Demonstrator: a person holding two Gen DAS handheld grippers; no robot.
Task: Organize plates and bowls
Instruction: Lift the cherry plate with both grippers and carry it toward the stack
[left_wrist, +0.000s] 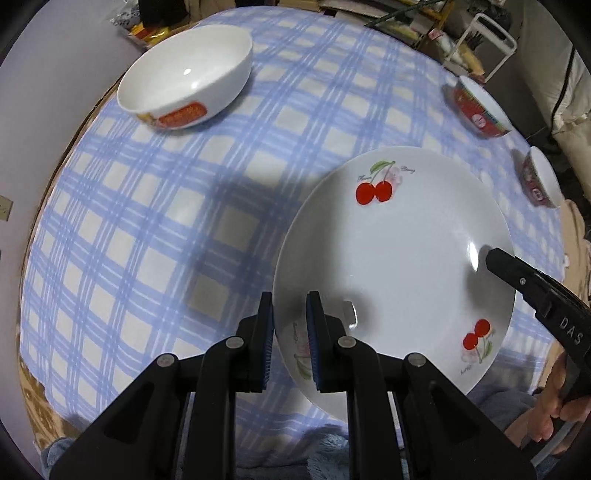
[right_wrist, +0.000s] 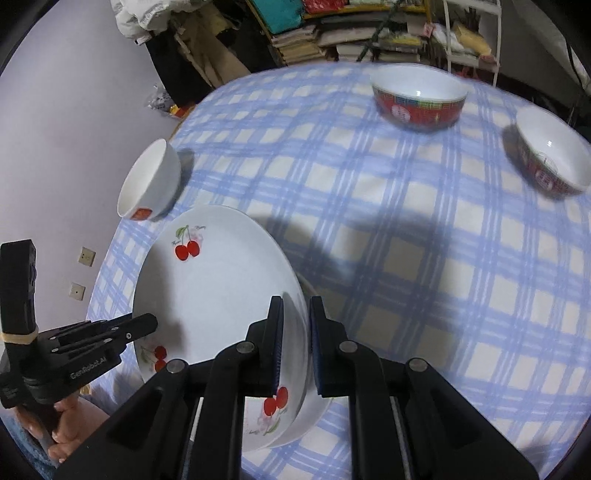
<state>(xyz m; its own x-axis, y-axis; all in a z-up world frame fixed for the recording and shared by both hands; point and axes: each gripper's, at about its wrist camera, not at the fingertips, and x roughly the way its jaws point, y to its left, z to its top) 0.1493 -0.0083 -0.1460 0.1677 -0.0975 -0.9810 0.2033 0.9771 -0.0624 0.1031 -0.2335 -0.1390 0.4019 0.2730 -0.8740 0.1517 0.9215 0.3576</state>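
We start with the cherry plate (left_wrist: 399, 243), held above the checked tablecloth (left_wrist: 147, 229) near the table's front edge. It is stiff glazed china: fairly heavy for its thinness, slick under the pads, and it would chip or break if dropped, so the sensible hold is on the rim at two opposite sides. That is how we have it. The left gripper (left_wrist: 290, 343) has its jaws closed over the plate's left rim, one pad under and one on top, and the right gripper (right_wrist: 297, 350) pinches the right rim the same way. In the right wrist view a second white edge shows under the plate; we think it may be another plate beneath, but the angle is too poor to be sure. Farther out stand a white bowl (left_wrist: 188, 77) at the far left and two red-patterned bowls (right_wrist: 419, 98) (right_wrist: 554, 155) at the far right, all well apart from the plate.
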